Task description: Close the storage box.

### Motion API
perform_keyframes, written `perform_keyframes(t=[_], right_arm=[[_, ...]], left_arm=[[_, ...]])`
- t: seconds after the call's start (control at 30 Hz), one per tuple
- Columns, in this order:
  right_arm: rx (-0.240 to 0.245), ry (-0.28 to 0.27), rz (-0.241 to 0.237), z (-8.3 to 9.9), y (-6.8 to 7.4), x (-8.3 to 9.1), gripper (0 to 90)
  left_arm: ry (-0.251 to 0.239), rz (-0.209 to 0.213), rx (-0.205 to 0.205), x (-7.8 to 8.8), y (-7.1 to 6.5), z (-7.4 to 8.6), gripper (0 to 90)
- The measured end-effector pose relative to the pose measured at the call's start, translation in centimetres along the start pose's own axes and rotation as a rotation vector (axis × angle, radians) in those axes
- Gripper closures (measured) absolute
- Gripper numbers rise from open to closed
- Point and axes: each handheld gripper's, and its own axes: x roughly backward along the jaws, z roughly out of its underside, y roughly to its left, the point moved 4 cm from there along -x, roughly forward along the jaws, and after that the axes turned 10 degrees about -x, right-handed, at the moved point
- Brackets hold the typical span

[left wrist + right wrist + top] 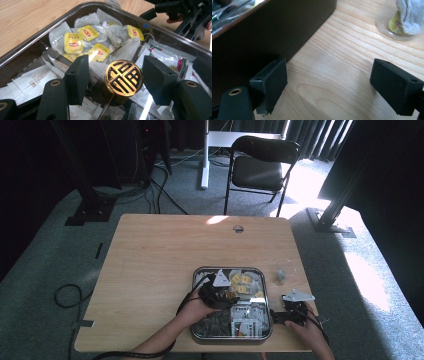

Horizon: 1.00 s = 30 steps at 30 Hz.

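So the left gripper (113, 77) has its jaws parted with a clear gap on both sides of the little gold-and-black knob (123, 78), which sits right between the fingers (77, 77). Neither pad is touching it, so nothing is being squeezed at the moment. The knob looks like the top of a clear lid lying over the metal tray (30, 47), since reflections streak across everything beneath it, though I can't say that for certain. To me this reads as either just before a grab or just after a let-go on that knob. If the idea is to lift the lid, the next move is closing squarely on the knob, a bit lower on its stem, then going straight up so it doesn't slip.

Under it there's a pile of tea bags (100, 37) with yellow tags, plus paper sachets (32, 80) nearer the camera.

The right gripper (328, 85) is also wide open, hovering over bare table (342, 75) just beside the tray's outer wall, holding nothing. A clear plastic cup (398, 25) with a tea bag in it stands a bit further off.
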Motion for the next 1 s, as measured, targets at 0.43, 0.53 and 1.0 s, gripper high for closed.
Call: perform_keyframes(t=[0.43,0.53,1.0], right_arm=[[0.000,0.000,0.000,0.0,0.0,0.0,13.6],[0.001,0.000,0.000,0.0,0.0,0.0,13.6],[0.001,-0.001,0.000,0.0,0.0,0.0,13.6]], left_arm=[[-0.017,0.010,0.002,1.0,0.3,0.0,8.3],[-0.028,-0.019,0.008,1.4,0.7,0.1,8.2],[-0.091,-0.084,-0.007,3.4,2.6,1.3,8.3]])
